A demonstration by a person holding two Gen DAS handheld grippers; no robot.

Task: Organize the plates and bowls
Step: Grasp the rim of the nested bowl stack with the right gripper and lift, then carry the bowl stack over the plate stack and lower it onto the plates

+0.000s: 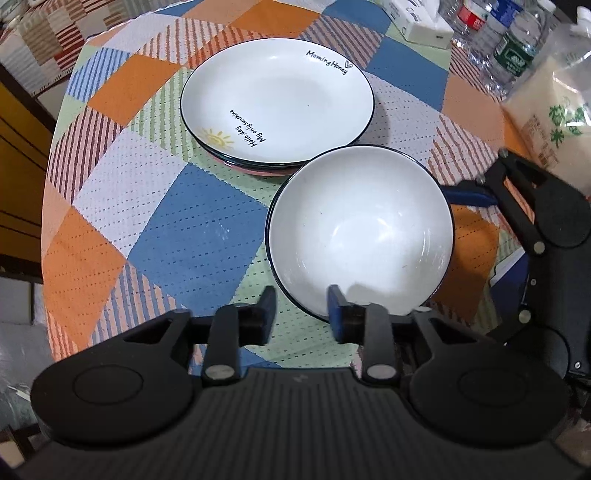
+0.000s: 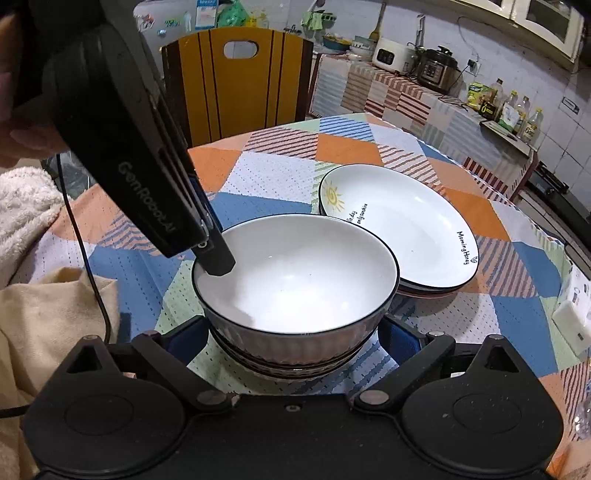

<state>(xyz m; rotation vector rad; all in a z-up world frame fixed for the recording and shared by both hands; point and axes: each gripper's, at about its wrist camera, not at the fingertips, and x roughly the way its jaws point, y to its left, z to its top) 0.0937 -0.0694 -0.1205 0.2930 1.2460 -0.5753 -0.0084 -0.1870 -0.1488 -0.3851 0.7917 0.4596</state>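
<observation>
A white bowl (image 1: 360,229) with a dark rim sits on top of a stack of ribbed bowls (image 2: 295,280) on the patchwork tablecloth. My left gripper (image 1: 302,314) is open over the bowl's near rim, one finger inside and one outside, and neither pad presses the rim. From the right wrist view the left gripper (image 2: 218,258) dips into the bowl at its left edge. My right gripper (image 2: 293,339) stands wide open with a blue pad on each side of the stack; I cannot tell if they touch it. Behind lies a stack of plates (image 1: 277,99), a sun-printed white one on top.
Water bottles (image 1: 509,40), a white box (image 1: 424,29) and a clear bag (image 1: 554,110) crowd the table's far right corner. A yellow chair (image 2: 236,81) stands beyond the table. Cloths (image 2: 44,325) and a black cable lie beside the bowls. A counter holds cookers (image 2: 436,66).
</observation>
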